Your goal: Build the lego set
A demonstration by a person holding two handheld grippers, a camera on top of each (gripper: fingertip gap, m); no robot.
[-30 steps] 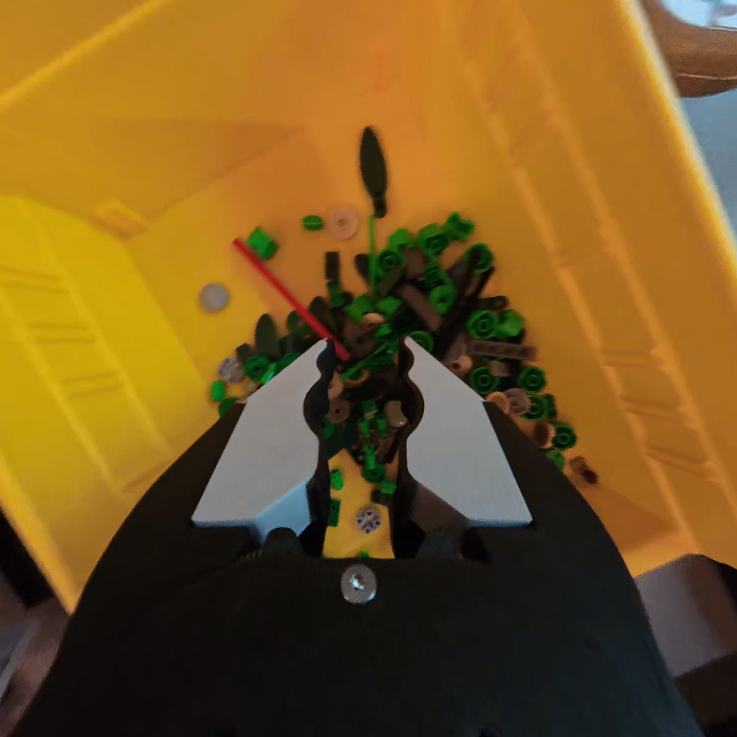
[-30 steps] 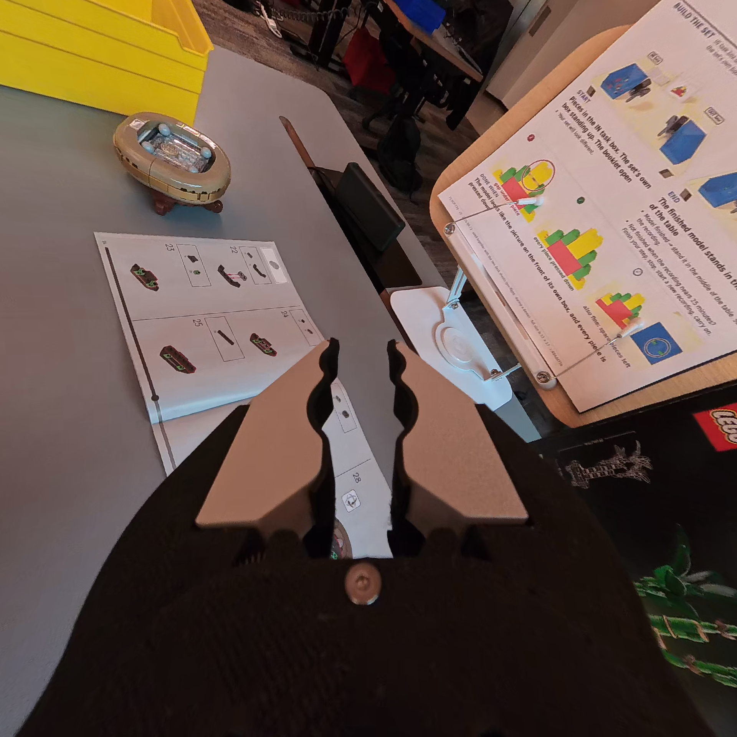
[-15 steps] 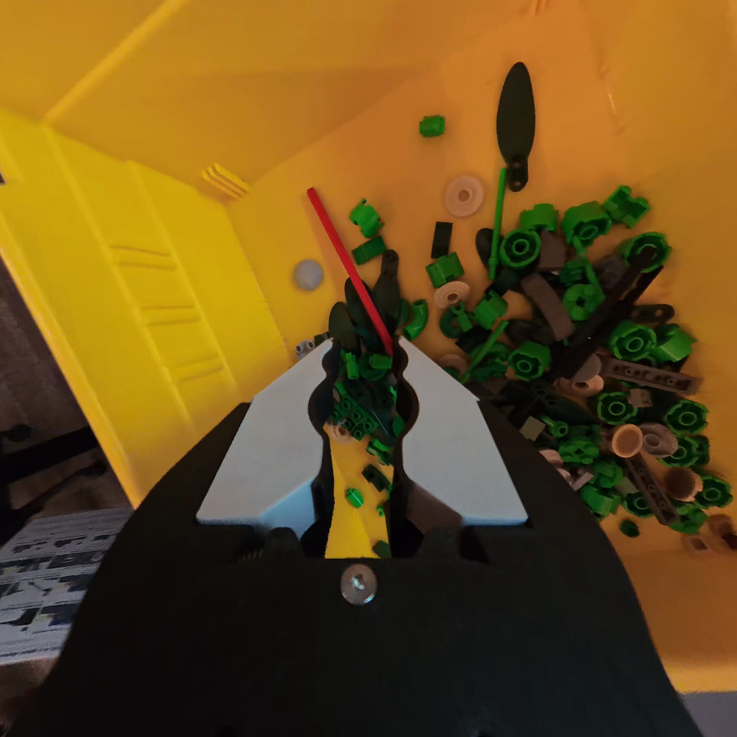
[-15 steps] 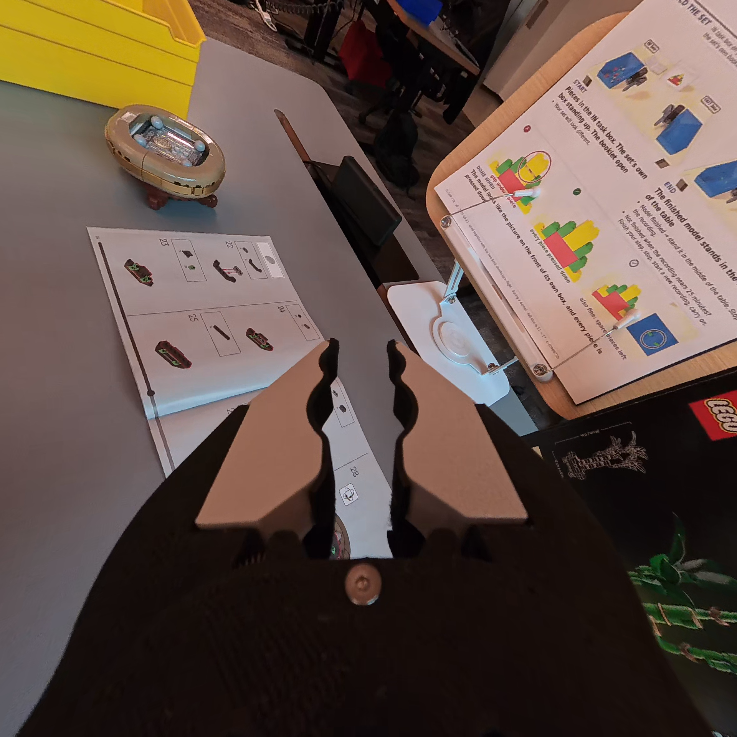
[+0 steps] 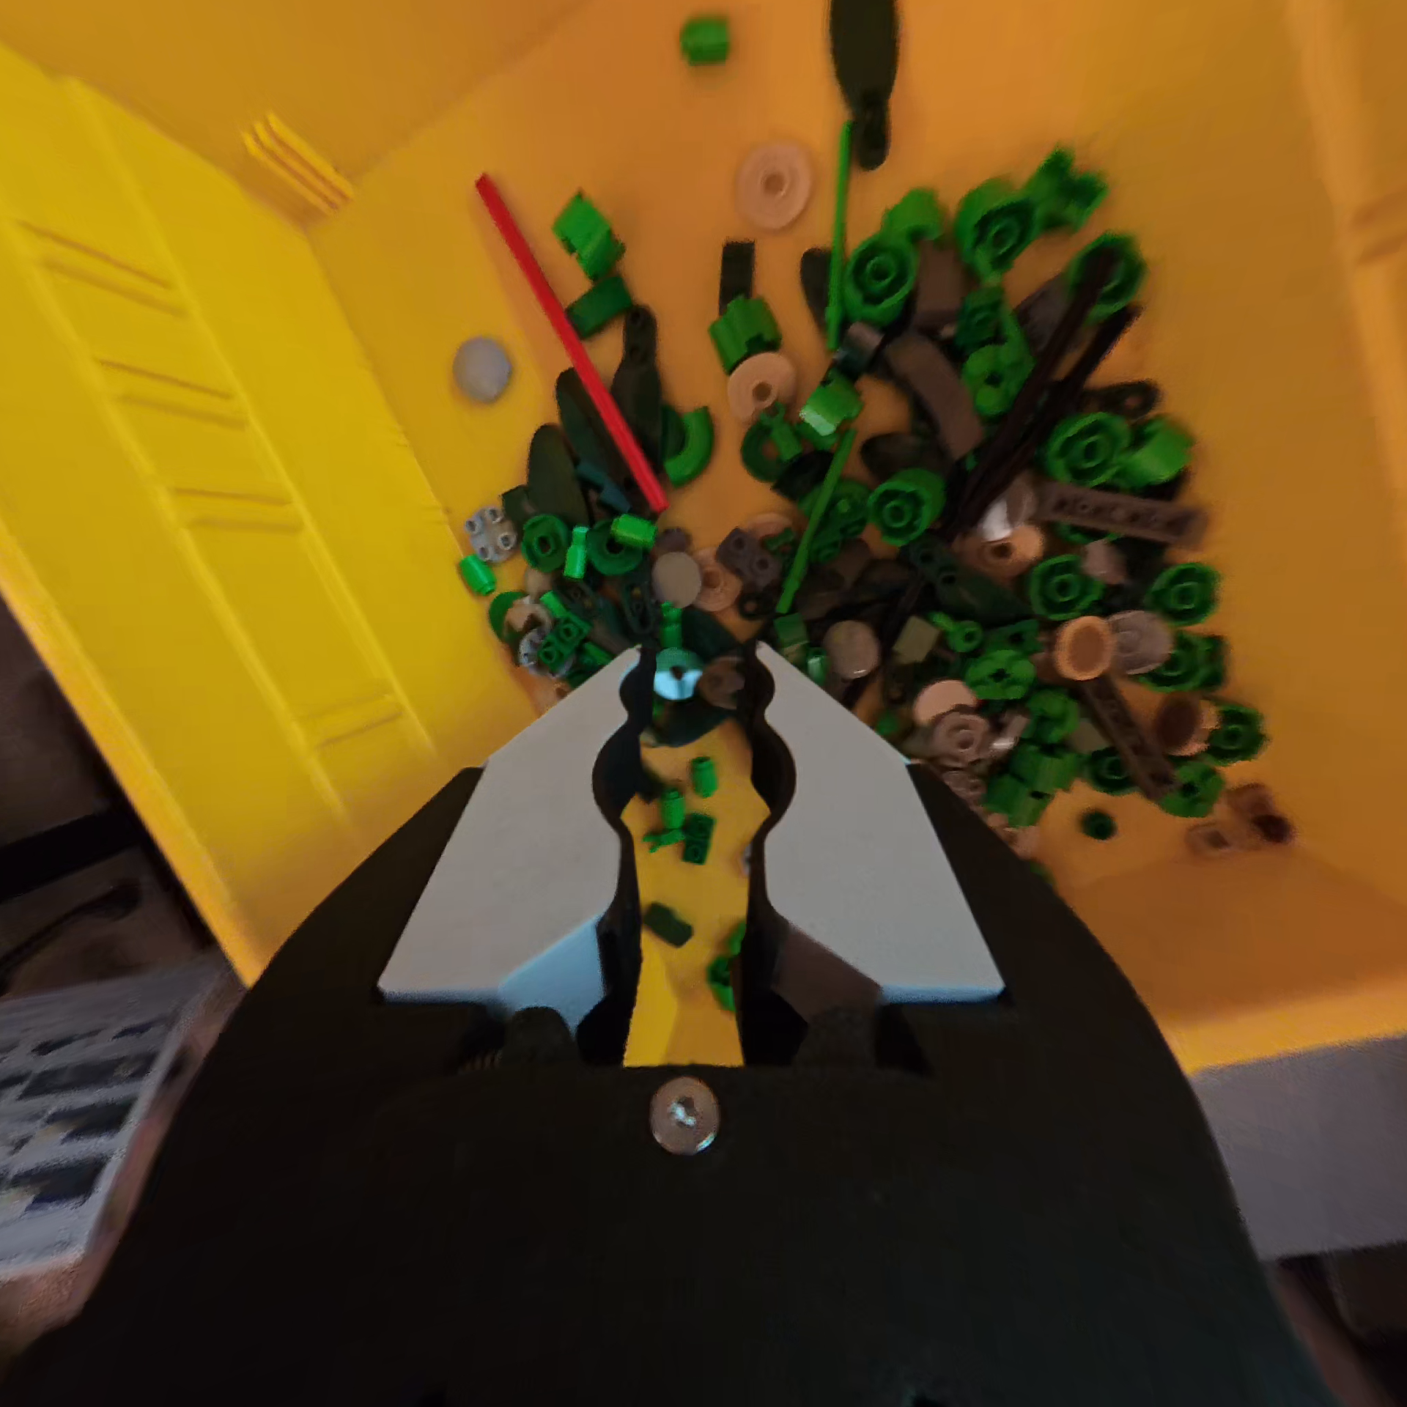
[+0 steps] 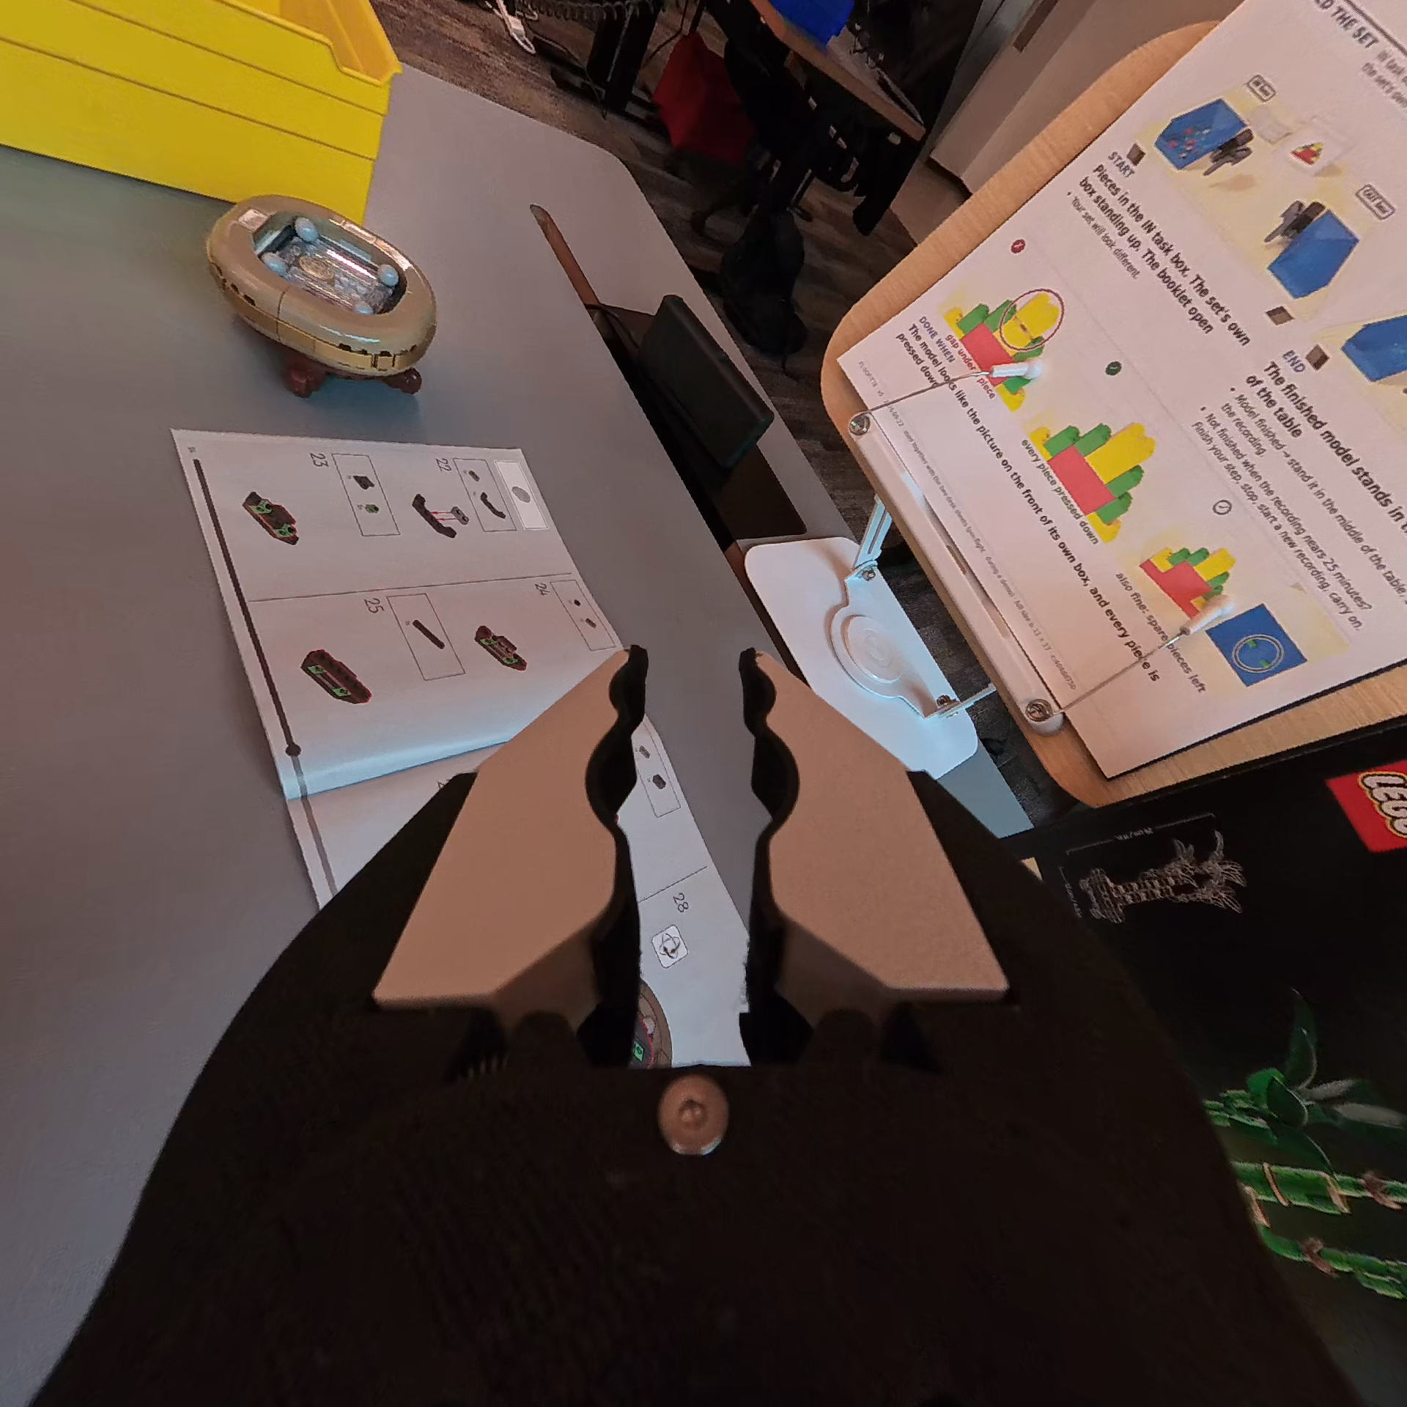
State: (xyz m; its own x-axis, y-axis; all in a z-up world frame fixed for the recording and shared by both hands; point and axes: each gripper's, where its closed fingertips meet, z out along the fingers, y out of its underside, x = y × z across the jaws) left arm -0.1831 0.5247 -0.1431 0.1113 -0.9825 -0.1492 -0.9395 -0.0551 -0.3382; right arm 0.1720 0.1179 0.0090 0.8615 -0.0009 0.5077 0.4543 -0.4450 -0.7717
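Grey table (image 6: 114,685) in a cluttered room, dark bags and chair legs on the floor beyond its far edge. On it, an open instruction booklet (image 6: 396,579) lying flat, and behind that, well apart, a tan oval lego model (image 6: 320,293) on small brown feet, with a clear panel and pale studs on top. At the table's far left corner, stacked yellow bins (image 6: 190,99). Off to the right, a wooden board (image 6: 875,335) carrying a printed sheet (image 6: 1188,396) held by a wire clip on a white stand (image 6: 860,647); below it, a black lego box (image 6: 1256,1066) showing green bamboo-like stems.

Right gripper (image 6: 691,662) poised over the booklet's near page, a narrow gap between its wavy jaws, nothing in them.

Left gripper (image 5: 699,655) reaching into a yellow bin (image 5: 228,457), jaws likewise parted by a narrow gap, tips just over the near edge of a loose lego pile (image 5: 914,533): green round pieces, dark leaf shapes, tan and grey discs, brown beams. Between the tips, a pale round piece (image 5: 676,674) and a brownish one beside it, not visibly clamped; contact cannot be told through the blur. A red rod (image 5: 571,342) slanting from the pile toward the bin's far left corner, a grey dome piece (image 5: 482,369) alone to its left
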